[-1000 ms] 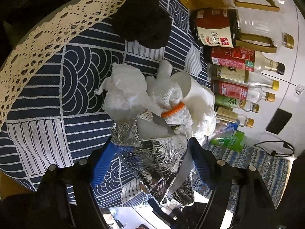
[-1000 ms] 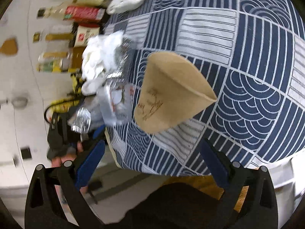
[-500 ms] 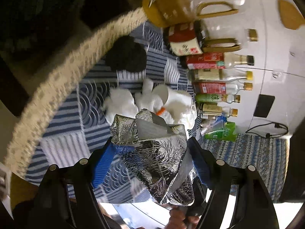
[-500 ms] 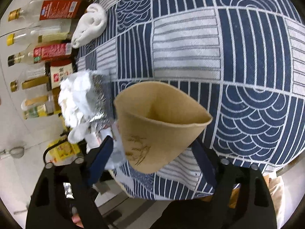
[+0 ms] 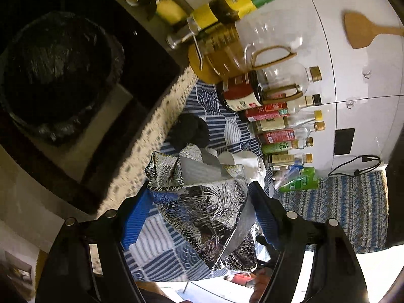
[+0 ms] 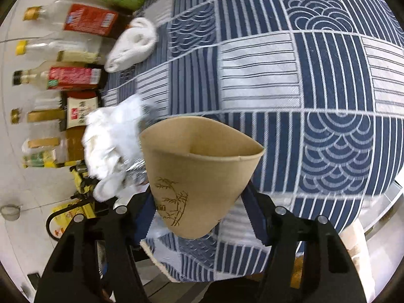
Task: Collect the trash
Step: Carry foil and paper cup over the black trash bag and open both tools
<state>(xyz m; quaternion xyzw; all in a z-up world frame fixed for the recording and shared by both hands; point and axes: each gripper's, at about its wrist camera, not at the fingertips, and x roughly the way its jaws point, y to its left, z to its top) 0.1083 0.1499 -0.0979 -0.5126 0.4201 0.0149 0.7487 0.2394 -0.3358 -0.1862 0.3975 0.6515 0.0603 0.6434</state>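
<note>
The left gripper point(image 5: 199, 202) has carried the crumpled foil wrapper point(image 5: 202, 202) up off the tabletop point(image 5: 227, 128), so a black-lined bin point(image 5: 55, 75) now shows at upper left. The right gripper point(image 6: 199, 212), wide open a second ago, is closing on the brown paper cup point(image 6: 197, 171), its rim squeezed to an oval between the fingers point(image 6: 255, 214).

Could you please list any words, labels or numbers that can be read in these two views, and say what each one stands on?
No text reads with certainty.
Brown paper cup: a bamboo drawing above a small dark mark, too small to read.
Green-labelled bottle: one large character, blurred.
Dark sauce bottle: red and white label, characters too small.
Row of red-labelled bottles: print blurred.
Crumpled foil wrapper: no print visible.
</note>
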